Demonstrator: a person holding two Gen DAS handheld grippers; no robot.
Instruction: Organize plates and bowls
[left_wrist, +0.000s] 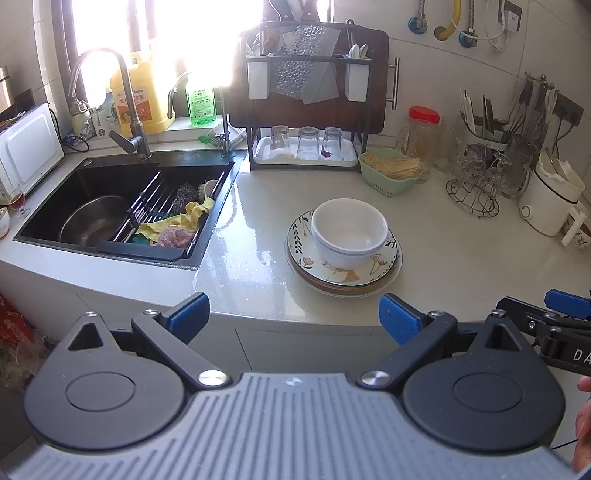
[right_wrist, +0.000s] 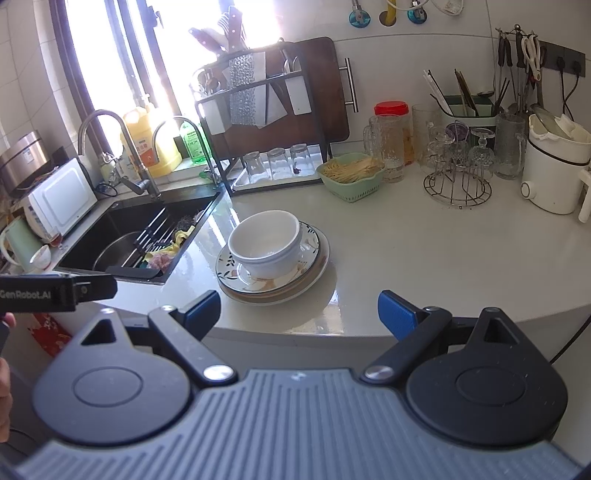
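Observation:
Two nested white bowls (left_wrist: 349, 230) (right_wrist: 266, 242) sit on a stack of plates (left_wrist: 301, 240) (right_wrist: 314, 254), the top one with a leaf and flower pattern, near the front of the pale counter. My left gripper (left_wrist: 295, 317) hangs open in front of the counter edge, short of the stack, with nothing between its blue pads (left_wrist: 190, 314). My right gripper (right_wrist: 299, 312) is also open and holds nothing, just off the counter edge, with the stack ahead and slightly left. The right gripper's tip (left_wrist: 565, 301) shows at the right edge of the left wrist view.
A black sink (left_wrist: 122, 206) with a metal basin, rack and cloths lies left of the stack. Behind stand a dish rack (left_wrist: 306, 99) with three upturned glasses, a green basket (left_wrist: 391, 170), jars, a glass holder (left_wrist: 476, 184) and a white kettle (left_wrist: 550, 199).

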